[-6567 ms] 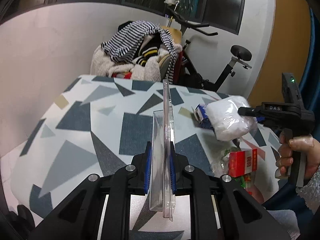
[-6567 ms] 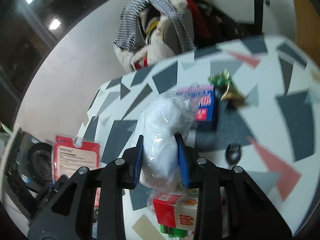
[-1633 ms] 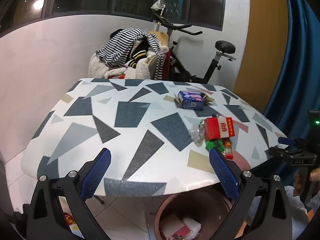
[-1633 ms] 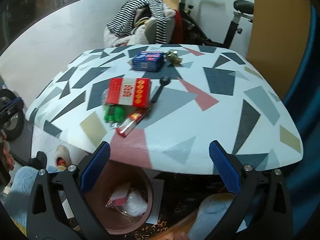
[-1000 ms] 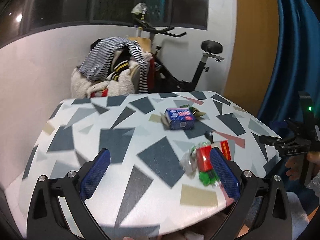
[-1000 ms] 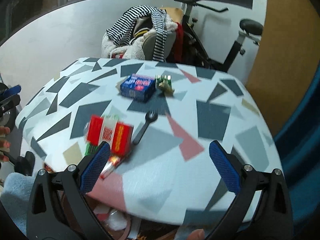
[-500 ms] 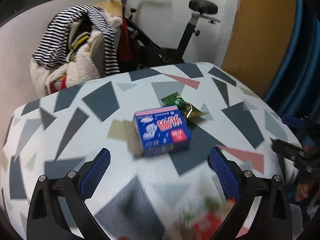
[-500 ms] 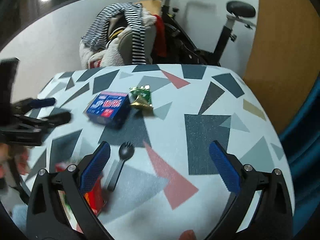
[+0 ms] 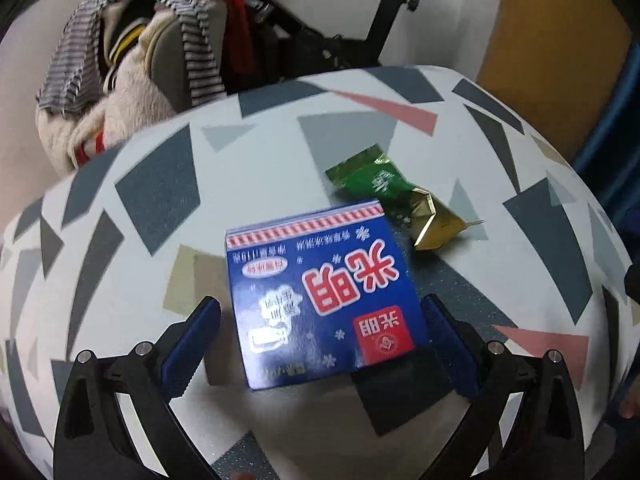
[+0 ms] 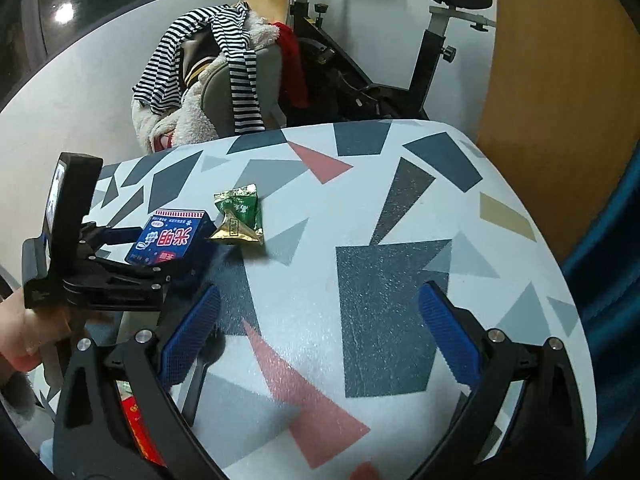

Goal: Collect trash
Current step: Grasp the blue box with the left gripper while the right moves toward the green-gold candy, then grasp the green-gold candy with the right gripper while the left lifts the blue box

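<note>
The blue box (image 9: 322, 292) is a flat carton with red Chinese characters, a red-and-white striped band along its far edge and a red square logo near its close corner; it lies flat on the patterned table (image 9: 140, 184), seen upside down from the left wrist camera; it sits between the fingers of the left gripper (image 9: 320, 344), whose jaws are spread wide, the blue pads (image 9: 192, 344) standing either side of the box with a gap visible on the left side; contact on the right side cannot be told; beyond the box and just to the right of the left gripper's line lies a green and gold wrapper (image 9: 396, 196), crumpled, touching or nearly touching the box's far corner; the right gripper (image 10: 320, 340) is also spread wide and holds nothing, hovering over bare tabletop; to its left a red packet (image 10: 138, 424) shows partly behind its left finger, and a black spoon (image 10: 200, 376) lies there too, mostly hidden; behind the table stand a chair heaped with striped clothes (image 10: 212, 76) and an exercise bike (image 10: 400, 60).
</note>
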`<state>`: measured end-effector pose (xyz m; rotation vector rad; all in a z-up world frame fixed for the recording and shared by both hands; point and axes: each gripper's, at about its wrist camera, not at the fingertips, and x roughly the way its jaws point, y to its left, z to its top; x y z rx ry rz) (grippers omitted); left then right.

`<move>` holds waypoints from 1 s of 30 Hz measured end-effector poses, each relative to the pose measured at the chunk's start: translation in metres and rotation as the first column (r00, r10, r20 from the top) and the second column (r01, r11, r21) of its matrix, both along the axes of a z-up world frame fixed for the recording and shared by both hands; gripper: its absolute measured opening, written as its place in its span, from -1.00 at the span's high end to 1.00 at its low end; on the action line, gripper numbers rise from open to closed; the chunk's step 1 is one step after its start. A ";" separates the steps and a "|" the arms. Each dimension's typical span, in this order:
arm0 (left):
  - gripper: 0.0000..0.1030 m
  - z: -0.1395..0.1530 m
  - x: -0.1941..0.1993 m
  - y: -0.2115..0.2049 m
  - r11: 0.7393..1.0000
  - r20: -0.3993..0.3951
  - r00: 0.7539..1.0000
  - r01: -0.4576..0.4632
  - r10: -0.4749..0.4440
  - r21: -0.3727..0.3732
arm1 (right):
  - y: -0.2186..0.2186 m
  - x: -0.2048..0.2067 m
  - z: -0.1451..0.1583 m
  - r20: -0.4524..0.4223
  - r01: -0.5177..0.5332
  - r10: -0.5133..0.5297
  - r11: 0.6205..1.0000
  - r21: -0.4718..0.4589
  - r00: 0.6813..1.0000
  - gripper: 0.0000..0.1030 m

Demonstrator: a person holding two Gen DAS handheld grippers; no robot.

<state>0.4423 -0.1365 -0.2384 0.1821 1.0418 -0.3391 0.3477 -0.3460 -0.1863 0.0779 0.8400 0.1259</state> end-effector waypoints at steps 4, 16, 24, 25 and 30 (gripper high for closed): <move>-0.59 0.011 -0.010 0.023 0.997 0.033 0.999 -0.034 0.036 -0.063 | 0.007 0.016 -0.004 -0.003 -0.045 0.045 0.999 0.024 0.999 -0.89; -0.59 0.043 -0.062 0.110 0.975 0.167 0.973 -0.128 0.159 -0.182 | 0.079 0.105 -0.038 -0.097 -0.198 0.197 0.980 0.001 0.976 -0.26; -0.59 0.056 -0.097 0.144 0.967 0.221 0.956 -0.149 0.195 -0.208 | 0.096 0.132 -0.059 -0.204 -0.168 0.162 0.986 -0.009 0.965 0.44; -0.59 0.057 -0.101 0.145 0.967 0.228 0.954 -0.147 0.194 -0.210 | 0.096 0.126 -0.054 -0.188 -0.174 0.169 0.985 -0.010 0.968 0.48; -0.59 0.067 -0.127 0.143 0.970 0.263 0.947 -0.130 0.182 -0.204 | 0.089 0.101 -0.038 -0.118 -0.173 0.173 0.985 0.014 0.978 0.54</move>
